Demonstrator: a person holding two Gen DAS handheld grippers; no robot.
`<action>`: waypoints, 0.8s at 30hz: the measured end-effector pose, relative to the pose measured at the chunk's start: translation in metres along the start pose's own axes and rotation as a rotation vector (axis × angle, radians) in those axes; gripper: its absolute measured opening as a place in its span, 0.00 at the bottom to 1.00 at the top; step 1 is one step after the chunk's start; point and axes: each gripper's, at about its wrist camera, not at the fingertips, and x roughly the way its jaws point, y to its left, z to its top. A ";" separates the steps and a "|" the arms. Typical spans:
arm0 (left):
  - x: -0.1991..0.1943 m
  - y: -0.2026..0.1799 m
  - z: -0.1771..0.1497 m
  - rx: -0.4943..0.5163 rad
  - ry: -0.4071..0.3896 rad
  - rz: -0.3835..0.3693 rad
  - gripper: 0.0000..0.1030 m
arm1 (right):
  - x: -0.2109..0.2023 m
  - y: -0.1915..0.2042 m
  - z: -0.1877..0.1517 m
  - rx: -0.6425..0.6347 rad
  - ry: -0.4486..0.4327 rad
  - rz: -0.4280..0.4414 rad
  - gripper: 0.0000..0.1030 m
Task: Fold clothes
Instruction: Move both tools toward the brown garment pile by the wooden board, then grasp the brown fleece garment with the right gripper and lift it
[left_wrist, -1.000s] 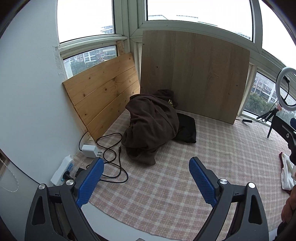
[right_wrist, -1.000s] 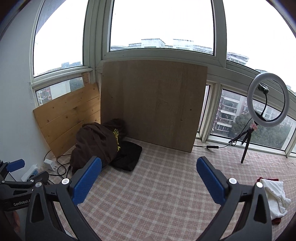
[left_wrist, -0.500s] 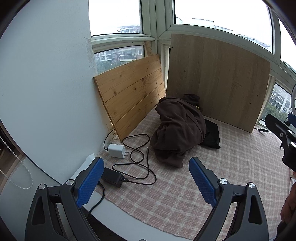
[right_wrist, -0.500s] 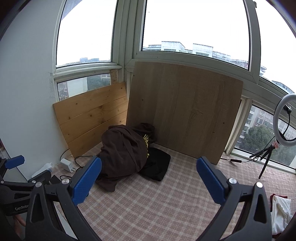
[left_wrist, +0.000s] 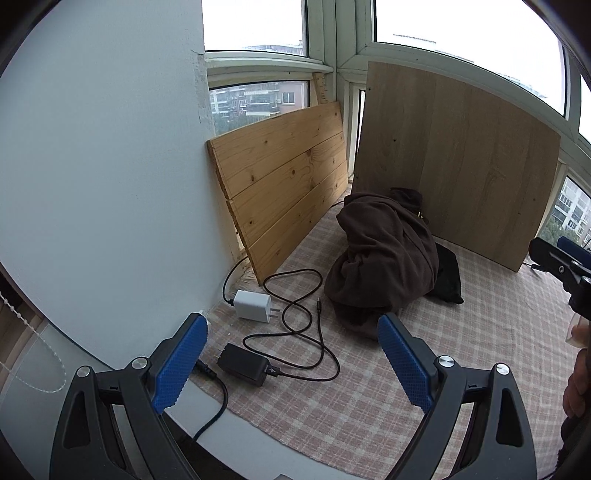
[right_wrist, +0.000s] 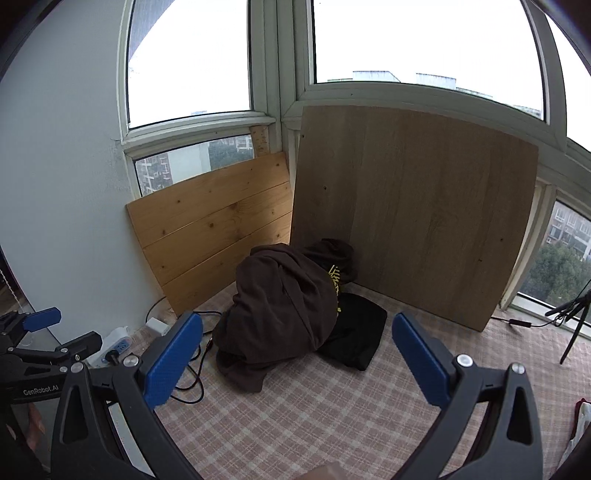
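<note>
The left gripper (left_wrist: 291, 365) is low in front, its two blue pads wide apart with nothing between them. The right gripper (right_wrist: 297, 363) is the same, spread wide and holding nothing. Both hang over a pink checked cloth (left_wrist: 369, 398) that covers the flat top. No box or basket shows in either view, so the clothes just lie on the cloth. Right in front of the left gripper is a black power brick (left_wrist: 243, 369) with a long black cable (left_wrist: 314, 347) that loops over the cloth. Just past it lies a white charger plug (left_wrist: 253, 305). From the right wrist view, a white power strip (right_wrist: 116, 347) sits at the left edge, next to the wall. These wires lie between the left gripper and the clothes. A bit further back is a brown hoodie (left_wrist: 384, 258), all bunched up in a heap, with some yellow print (right_wrist: 334, 277) showing on it. It rests partly on top of a black piece of clothing (right_wrist: 354, 336) that looks folded flat. Behind the heap, a pale pine board (left_wrist: 280, 184) leans on the wall to the left, and a big darker wood board (left_wrist: 458, 162) stands against the windows (right_wrist: 424, 40). Far to the right, a tripod leg (right_wrist: 572, 332) stands on the cloth, and a bit of white and red fabric (right_wrist: 583, 417) peeks in at the edge.
</note>
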 end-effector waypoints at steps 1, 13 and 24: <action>0.005 0.004 0.002 -0.001 0.001 -0.005 0.91 | 0.014 -0.009 -0.001 0.030 0.032 0.019 1.00; 0.086 0.004 0.035 0.032 0.067 -0.057 0.91 | 0.184 0.035 -0.001 -0.120 0.216 0.010 1.00; 0.124 0.019 0.047 0.036 0.084 -0.050 0.91 | 0.276 0.059 0.031 -0.204 0.372 0.112 0.22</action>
